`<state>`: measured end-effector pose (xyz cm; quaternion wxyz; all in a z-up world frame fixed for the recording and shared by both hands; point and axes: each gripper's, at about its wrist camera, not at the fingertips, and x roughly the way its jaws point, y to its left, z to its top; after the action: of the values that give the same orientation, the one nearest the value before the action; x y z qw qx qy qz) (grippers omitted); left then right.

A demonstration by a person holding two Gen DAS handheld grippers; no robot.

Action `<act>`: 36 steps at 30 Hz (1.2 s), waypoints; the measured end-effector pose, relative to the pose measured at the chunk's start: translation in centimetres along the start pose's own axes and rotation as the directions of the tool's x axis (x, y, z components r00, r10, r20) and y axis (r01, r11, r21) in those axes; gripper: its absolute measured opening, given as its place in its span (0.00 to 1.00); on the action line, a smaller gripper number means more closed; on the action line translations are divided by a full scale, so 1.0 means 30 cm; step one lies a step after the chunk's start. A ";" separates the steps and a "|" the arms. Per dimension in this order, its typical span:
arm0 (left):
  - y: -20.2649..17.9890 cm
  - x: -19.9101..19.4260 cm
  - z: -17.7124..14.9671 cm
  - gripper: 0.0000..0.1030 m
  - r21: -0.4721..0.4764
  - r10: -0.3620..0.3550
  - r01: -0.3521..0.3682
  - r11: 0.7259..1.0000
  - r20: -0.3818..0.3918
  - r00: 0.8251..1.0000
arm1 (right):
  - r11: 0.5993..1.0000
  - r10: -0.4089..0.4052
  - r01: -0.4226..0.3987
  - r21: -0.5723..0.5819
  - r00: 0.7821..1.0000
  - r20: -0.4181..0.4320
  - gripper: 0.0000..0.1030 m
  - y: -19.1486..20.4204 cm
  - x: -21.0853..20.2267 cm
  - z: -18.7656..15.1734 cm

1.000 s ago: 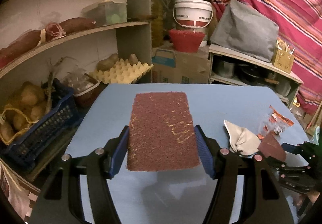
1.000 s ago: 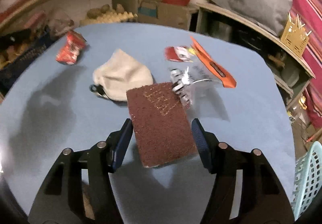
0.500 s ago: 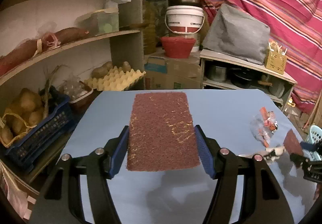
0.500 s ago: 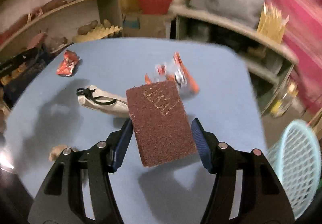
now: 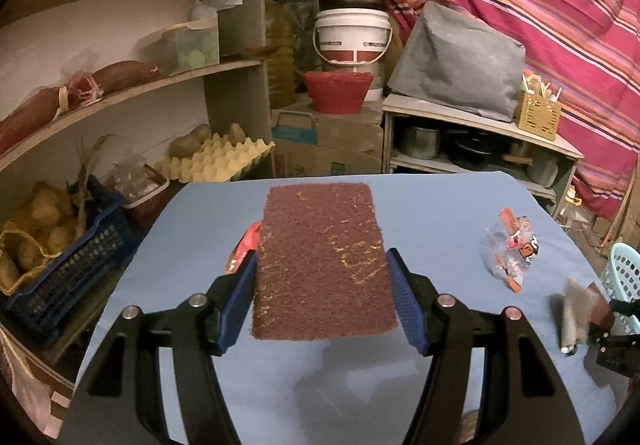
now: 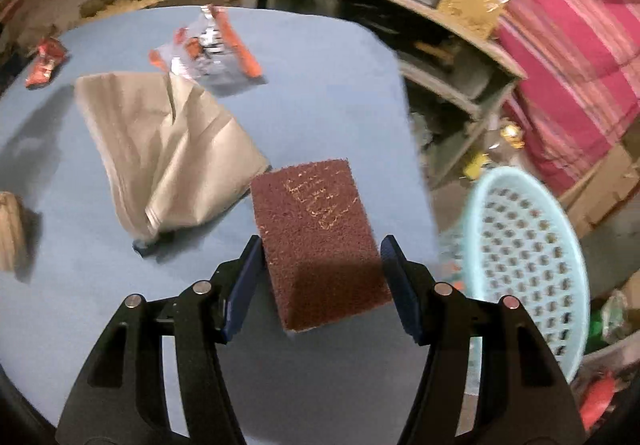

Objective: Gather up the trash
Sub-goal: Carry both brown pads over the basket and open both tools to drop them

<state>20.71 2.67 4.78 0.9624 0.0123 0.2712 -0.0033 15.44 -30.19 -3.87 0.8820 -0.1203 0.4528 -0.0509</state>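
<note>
Both grippers clamp brown scouring pads above a blue tabletop strewn with wrappers.

The left gripper (image 5: pixel 322 299) has its jaws closed on a brown scouring pad (image 5: pixel 322 261), blue pads pressing both long sides; a red wrapper (image 5: pixel 244 251) peeks out just beside the left jaw, toward the tabletop's left edge. The right gripper (image 6: pixel 320 285) grips a second brown pad (image 6: pixel 320 241), tilted, its left side against the left jaw; whether the right jaw touches it I cannot tell. Just beyond that pad a crumpled beige cloth bag (image 6: pixel 160 141) lies on the tabletop (image 6: pixel 320 93), and farther toward the far edge sits a clear-and-orange wrapper (image 6: pixel 208 53), with a small red wrapper (image 6: pixel 44 61) near the far left corner. A pale blue perforated basket (image 6: pixel 524 245) stands off the tabletop's right edge.
</note>
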 end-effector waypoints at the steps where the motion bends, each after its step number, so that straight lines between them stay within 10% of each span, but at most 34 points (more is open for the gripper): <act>1: -0.008 -0.001 0.000 0.61 0.003 -0.002 0.002 1.000 0.003 1.000 | 1.000 -0.020 0.020 0.000 1.000 -0.003 0.59 -0.009 0.001 -0.004; 8: -0.037 0.002 -0.002 0.61 0.015 -0.010 0.010 1.000 0.000 1.000 | 0.994 -0.108 0.104 0.041 0.990 0.092 0.59 -0.079 -0.067 -0.013; 18: -0.049 -0.012 0.008 0.61 0.023 -0.019 0.019 1.000 0.010 1.000 | 0.985 0.024 -0.078 0.156 0.946 0.323 0.59 -0.160 -0.268 0.045; 36: -0.504 -0.138 0.060 0.61 0.106 -0.185 0.179 0.978 0.054 0.981 | 0.934 -0.017 -0.102 0.343 0.944 0.328 0.59 -0.521 -0.316 -0.059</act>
<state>17.92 -12.48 8.15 0.9643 0.0360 0.2400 -0.1055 8.75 -43.68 6.63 0.9526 0.0444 0.2866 -0.0919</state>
